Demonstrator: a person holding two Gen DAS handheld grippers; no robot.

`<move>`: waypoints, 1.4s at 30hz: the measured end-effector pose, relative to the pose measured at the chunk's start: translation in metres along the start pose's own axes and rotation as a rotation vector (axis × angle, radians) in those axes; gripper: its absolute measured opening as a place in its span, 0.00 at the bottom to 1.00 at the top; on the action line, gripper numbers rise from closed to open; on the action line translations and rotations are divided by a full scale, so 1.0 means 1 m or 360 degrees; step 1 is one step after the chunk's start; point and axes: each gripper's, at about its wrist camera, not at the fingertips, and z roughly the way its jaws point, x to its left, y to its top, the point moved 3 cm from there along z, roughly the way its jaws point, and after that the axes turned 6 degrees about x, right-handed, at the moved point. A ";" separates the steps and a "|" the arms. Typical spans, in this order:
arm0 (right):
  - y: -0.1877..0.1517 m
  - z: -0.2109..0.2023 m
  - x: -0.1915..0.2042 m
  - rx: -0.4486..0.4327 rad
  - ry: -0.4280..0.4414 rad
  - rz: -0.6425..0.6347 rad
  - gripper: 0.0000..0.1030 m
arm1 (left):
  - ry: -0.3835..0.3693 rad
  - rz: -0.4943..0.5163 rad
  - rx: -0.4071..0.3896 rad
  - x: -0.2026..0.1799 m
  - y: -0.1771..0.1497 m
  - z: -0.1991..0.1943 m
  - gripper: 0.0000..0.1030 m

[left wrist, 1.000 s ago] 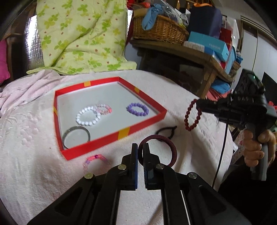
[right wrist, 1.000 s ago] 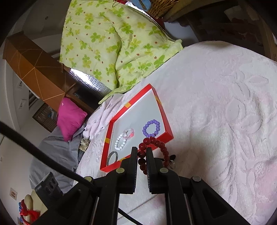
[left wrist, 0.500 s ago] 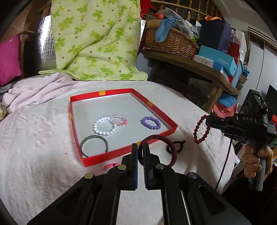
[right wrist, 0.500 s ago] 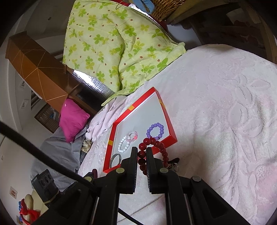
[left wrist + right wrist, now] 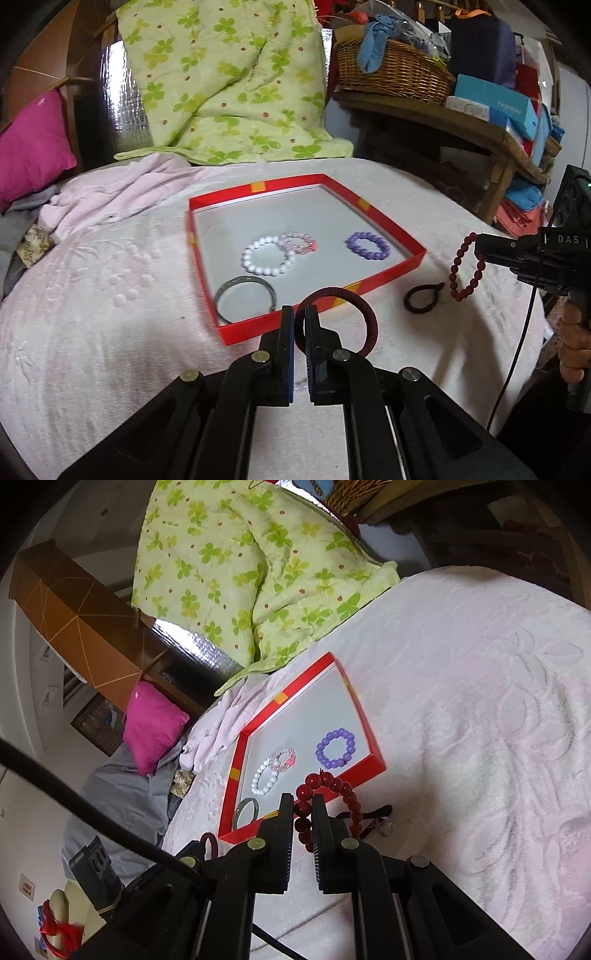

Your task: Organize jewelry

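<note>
On the pale pink bedspread (image 5: 92, 295) lies a red tray (image 5: 384, 269) holding a white bead bracelet (image 5: 267, 255), a pink one (image 5: 300, 242), a purple one (image 5: 367, 245) and a grey bangle (image 5: 245, 295). Just in front of the tray's near rim, the left tool (image 5: 300, 325) is pressed together, pinching a dark red corded band (image 5: 364, 310). To the right, off the tray, the right tool (image 5: 303, 812) is clamped on a dark red bead bracelet (image 5: 343, 790), hanging above a black loop (image 5: 423, 297) on the bedspread.
</note>
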 end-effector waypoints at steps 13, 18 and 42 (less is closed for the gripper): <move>-0.011 0.038 0.026 0.0118 0.0008 -0.0063 0.10 | 0.0056 0.0024 0.0004 0.005 -0.002 -0.004 0.05; -0.014 0.045 0.028 0.0154 0.0008 -0.0071 0.10 | -0.0026 -0.0019 0.0060 0.008 -0.006 0.000 0.05; -0.026 0.052 -0.028 0.0391 -0.0160 0.0195 0.13 | -0.0257 -0.0040 0.0513 -0.027 -0.048 0.043 0.07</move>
